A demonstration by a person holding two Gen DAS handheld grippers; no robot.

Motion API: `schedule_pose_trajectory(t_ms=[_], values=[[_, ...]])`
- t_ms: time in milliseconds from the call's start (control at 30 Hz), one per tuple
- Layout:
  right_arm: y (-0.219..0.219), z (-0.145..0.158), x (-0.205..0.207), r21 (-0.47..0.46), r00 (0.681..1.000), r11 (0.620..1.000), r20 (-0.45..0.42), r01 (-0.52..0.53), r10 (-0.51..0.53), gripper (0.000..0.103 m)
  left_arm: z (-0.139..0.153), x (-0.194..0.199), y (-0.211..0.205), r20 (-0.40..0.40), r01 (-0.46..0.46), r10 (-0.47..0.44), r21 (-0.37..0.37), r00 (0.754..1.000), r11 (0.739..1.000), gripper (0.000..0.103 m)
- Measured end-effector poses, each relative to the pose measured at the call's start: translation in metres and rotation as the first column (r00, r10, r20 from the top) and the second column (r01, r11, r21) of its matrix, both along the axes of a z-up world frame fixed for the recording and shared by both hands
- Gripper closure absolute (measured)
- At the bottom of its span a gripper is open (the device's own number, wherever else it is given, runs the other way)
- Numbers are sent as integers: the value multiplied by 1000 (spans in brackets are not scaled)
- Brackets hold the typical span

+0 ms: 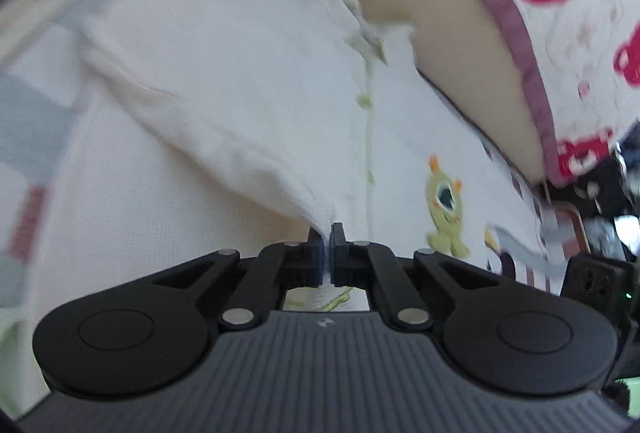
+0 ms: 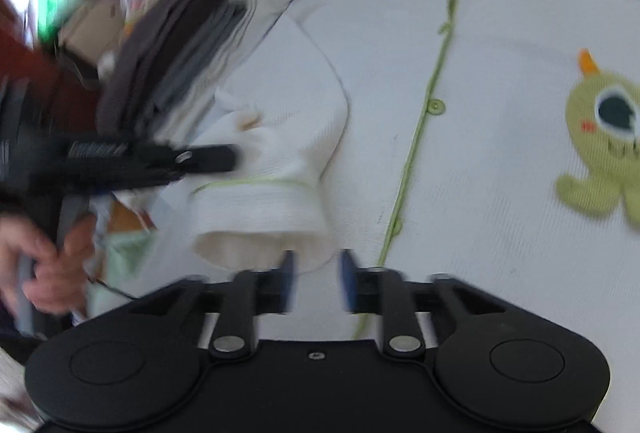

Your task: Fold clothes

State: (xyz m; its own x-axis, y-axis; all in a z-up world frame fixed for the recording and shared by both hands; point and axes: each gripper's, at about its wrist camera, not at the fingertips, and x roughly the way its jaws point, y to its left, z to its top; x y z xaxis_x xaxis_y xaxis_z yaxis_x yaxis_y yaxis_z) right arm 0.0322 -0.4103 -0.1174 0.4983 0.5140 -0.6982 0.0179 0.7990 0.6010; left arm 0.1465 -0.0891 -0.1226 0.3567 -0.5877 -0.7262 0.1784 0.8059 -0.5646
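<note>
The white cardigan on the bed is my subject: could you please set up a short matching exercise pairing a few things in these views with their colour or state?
Column one:
1. left gripper
2. right gripper
3. monster patch
4. folded clothes stack

Column two:
a. green, with one big eye
b. jaws apart, nothing between them
c. shut on a sleeve cuff of the white cardigan
d. brown and grey layers beside the cardigan

Pairs: 1-c, 2-b, 3-a, 4-d
</note>
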Motion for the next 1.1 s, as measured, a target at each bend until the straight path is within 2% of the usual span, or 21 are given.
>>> schedule_pose_trajectory(t_ms=[67,133,200,333,467,567,600,633,667,733,767,833,867,900,933,1000,1033,1100], values=[[-7,-5,3,79,999,996,-25,40,-38,55,-16,-3,17,-96,-50,53,31,994,998,99],[-6,-12,7,145,997,987,-56,63,-56,55,-37,-7,31,-201,-112,116,30,973,993,99],[2,-13,9,130,998,990,-50,45,-39,55,-56,-12,42,-283,-176,174,19,943,984,99],[38,-5,6,-73,995,993,23,-91,93,55,-64,-16,47,-297,-209,195,-17,935,978,99],[76,-10,8,-238,965,942,58,-237,257,55,-62,-14,47,-299,-209,182,-61,937,976,99],[98,-19,14,-360,946,896,95,-259,311,55,-59,-12,50,-309,-222,175,-122,935,967,99],[102,-21,17,-395,942,884,113,-250,317,58,-58,-11,51,-312,-223,171,-140,935,965,99],[103,-20,19,-419,941,878,131,-231,311,89,-56,-10,50,-312,-221,165,-156,936,963,99],[102,-17,21,-438,944,875,148,-205,296,97,-54,-8,50,-310,-216,156,-168,938,962,99],[89,2,21,-433,950,896,230,-94,211,97,-43,-6,45,-275,-176,127,-162,953,971,100],[79,16,20,-420,945,907,281,-35,166,97,-34,-5,39,-234,-123,88,-140,968,983,99],[54,50,18,-401,920,913,383,79,88,97,-10,-3,17,-120,3,-12,-73,993,997,97],[42,67,19,-405,906,904,420,134,54,97,2,-1,6,-61,57,-60,-45,996,997,95],[29,81,20,-405,893,896,450,180,24,97,13,1,-5,-3,109,-109,-14,994,994,83],[16,95,22,-404,878,887,479,226,-6,97,24,3,-14,49,152,-152,3,987,988,68],[-10,102,31,-384,864,875,499,294,-71,93,36,4,-28,142,212,-217,54,966,976,54],[-22,103,37,-372,858,870,503,325,-105,87,38,5,-35,179,231,-248,109,952,967,54],[-45,83,50,-340,878,873,445,348,-177,77,35,8,-47,226,246,-300,236,927,940,54]])
